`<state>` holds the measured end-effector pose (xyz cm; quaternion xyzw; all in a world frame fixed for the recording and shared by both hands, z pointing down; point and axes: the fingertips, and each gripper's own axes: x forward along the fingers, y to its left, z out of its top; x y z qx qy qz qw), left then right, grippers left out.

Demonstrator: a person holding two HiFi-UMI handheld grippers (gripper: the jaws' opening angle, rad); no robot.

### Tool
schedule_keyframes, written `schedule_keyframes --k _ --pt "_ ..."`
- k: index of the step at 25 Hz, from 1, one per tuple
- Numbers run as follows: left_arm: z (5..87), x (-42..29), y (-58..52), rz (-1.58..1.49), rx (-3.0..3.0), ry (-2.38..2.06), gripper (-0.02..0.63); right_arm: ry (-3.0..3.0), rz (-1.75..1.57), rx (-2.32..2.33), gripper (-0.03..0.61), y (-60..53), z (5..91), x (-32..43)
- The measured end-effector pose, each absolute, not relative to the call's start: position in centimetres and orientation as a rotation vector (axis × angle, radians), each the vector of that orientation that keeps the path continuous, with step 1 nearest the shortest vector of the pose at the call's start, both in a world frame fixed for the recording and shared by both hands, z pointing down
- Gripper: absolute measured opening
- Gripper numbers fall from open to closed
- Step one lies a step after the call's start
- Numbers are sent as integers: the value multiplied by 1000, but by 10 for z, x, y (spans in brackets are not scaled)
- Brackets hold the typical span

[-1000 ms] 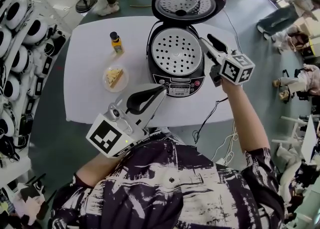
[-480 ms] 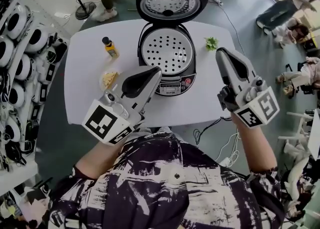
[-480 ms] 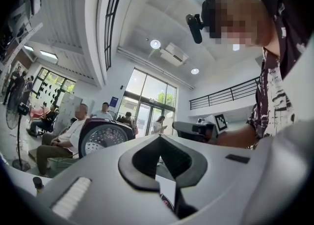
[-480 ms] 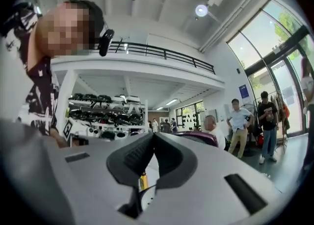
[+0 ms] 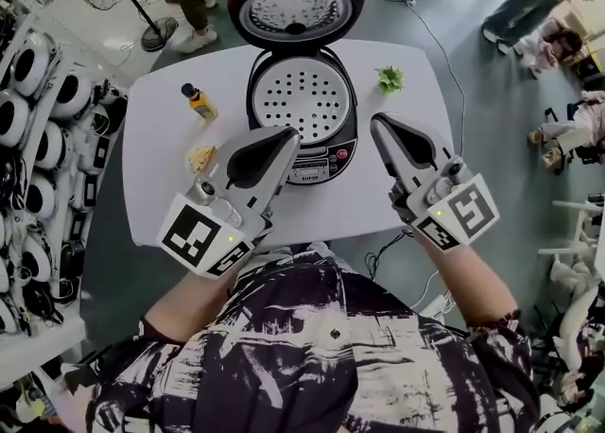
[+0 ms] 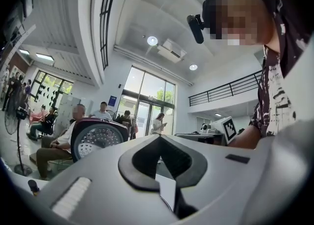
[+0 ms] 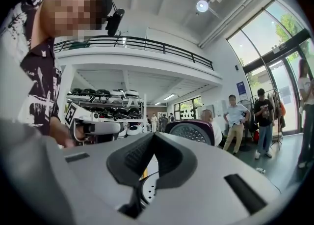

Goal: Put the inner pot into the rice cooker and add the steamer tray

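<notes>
Rice cooker point(image 5: 302, 114) noted at the middle of the white counter point(image 5: 161, 199), its lid point(image 5: 295, 8) swung fully up. The perforated steamer tray point(image 5: 301, 100) is seen seated level in the cooker's mouth. The inner pot is not visible beneath it and is judged to be in place underneath. On that reading both placements look done, with nothing plainly left beyond perhaps shutting the lid, which the task does not ask. The left claw point(image 5: 286, 135) is held over the near counter edge just in front of the cooker, with its tips brought together and nothing gripped. The right claw point(image 5: 382, 125) is held beside the cooker's right flank, closed tip to tip, empty and clear of the cooker. A bottle point(image 5: 196, 100), a plate point(image 5: 200, 158) of food and a green sprig point(image 5: 388, 78) lie untouched.
</notes>
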<state>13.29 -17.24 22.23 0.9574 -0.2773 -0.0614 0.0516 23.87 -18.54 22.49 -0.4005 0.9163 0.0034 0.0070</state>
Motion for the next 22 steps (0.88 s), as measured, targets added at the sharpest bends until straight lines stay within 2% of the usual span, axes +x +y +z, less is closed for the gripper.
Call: schedule_keyframes --k 22 --pt "226 132 -177 -191 2902 -906 5 2921 54 -1161 -5 -186 226 226"
